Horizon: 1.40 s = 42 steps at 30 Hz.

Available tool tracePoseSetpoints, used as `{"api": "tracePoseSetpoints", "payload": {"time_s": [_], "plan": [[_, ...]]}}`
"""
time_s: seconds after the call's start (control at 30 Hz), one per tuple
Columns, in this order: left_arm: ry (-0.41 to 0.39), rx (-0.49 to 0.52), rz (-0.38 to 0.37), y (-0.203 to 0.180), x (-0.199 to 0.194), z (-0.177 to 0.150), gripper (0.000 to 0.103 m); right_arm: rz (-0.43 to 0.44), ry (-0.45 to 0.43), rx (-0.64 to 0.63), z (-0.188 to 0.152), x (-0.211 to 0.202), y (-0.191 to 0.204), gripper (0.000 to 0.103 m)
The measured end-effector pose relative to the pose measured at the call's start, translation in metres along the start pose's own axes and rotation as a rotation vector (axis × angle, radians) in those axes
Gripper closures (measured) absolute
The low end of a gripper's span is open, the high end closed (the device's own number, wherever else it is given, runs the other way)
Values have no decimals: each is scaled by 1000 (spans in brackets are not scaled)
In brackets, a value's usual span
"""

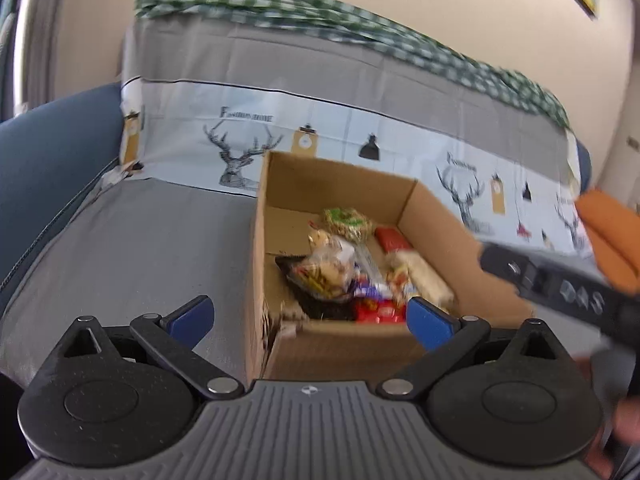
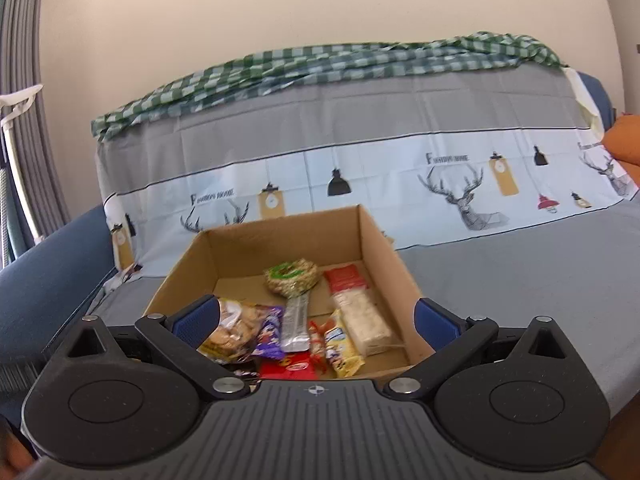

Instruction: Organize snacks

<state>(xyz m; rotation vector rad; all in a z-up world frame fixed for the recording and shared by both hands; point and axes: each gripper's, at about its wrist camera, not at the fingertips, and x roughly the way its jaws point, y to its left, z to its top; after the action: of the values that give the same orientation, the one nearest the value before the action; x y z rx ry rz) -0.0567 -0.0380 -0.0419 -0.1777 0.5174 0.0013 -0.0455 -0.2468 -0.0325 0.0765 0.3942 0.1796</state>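
Note:
An open cardboard box [image 1: 432, 216] [image 2: 380, 240] sits on a grey-covered sofa seat and holds several snack packets. Among them are a round green-labelled rice cake [image 1: 348, 222] [image 2: 291, 278], a clear bag of biscuits [image 1: 326, 268] [image 2: 236, 330], a long red-and-white cracker pack [image 1: 416, 264] [image 2: 358, 308], a purple packet [image 2: 269, 332], a silver bar [image 2: 297, 322] and a red packet [image 1: 378, 312] [image 2: 288, 366]. My left gripper [image 1: 310, 318] is open and empty over the box's near left corner. My right gripper [image 2: 318, 320] is open and empty just above the box's near edge.
The sofa back carries a grey and white cover with deer prints [image 2: 464, 196] and a green checked cloth [image 2: 320, 60] on top. Blue sofa arm [image 1: 52, 152] at left. Orange cushion [image 2: 624, 140] at right. The other gripper's black body [image 1: 560, 284] crosses the left wrist view.

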Motion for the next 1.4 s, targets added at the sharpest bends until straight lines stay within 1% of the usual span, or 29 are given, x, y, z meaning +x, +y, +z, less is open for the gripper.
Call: {"api": "tracePoseSetpoints", "payload": {"time_s": [0.07,0.17,0.33,0.43,0.7,1.03,1.4], "plan": [[-7,38,7,-1,4,-1,1,-3,13,-47,-3,7,7,1],[-6,39,-9,1,12,1,1,-9,36,-80,-6,14,12,1],[22,7,-15,7,23,2,1,-36,58,-65,-6,20,7,1],[22,18,-10,6,26,4,1,-47,56,-60,-7,21,5,1],[17,4,-19,10,26,5,1,-62,57,-78,-9,23,7,1],[9,-4,-15,11,24,4,1,-61,50,-98,-10,23,12,1],[8,9,-29,10,25,4,1,-58,47,-114,-10,24,13,1]]}}
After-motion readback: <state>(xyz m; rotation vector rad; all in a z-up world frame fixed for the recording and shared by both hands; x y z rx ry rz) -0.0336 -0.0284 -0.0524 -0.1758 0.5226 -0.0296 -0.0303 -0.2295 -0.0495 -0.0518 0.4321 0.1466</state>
